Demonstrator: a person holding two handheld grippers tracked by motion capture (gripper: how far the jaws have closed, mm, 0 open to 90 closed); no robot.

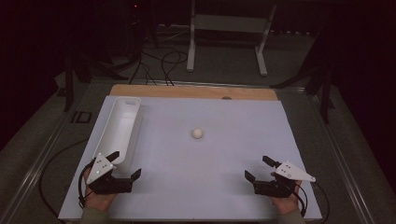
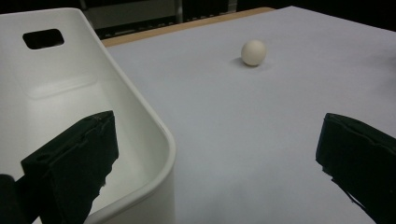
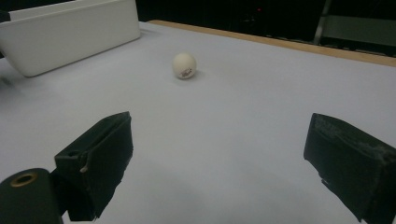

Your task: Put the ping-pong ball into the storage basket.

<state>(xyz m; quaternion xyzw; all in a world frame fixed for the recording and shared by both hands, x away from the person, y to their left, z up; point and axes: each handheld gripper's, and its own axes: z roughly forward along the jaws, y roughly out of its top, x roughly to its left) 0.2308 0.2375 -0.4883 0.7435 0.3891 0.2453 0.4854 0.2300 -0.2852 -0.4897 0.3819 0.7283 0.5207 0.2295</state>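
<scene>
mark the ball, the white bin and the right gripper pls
white ball (image 3: 184, 65), right gripper view, centre of its face.
white bin (image 1: 132, 101), high view, far rim.
right gripper (image 1: 257, 167), high view, midway between its open fingertips.

Both hand-held rigs are chunky black units, the left gripper (image 1: 126, 165) and right gripper (image 1: 258, 169) each topped with a grey three-cornered plate dotted with small holes, ending in blocky black jaws with scuffed pads, a thin black cable looping off each, olive-ish sleeve cuffs below.

White bin (image 2: 140, 126) left; ball (image 2: 253, 52) beyond wide-spread left gripper (image 2: 215, 158)
</scene>
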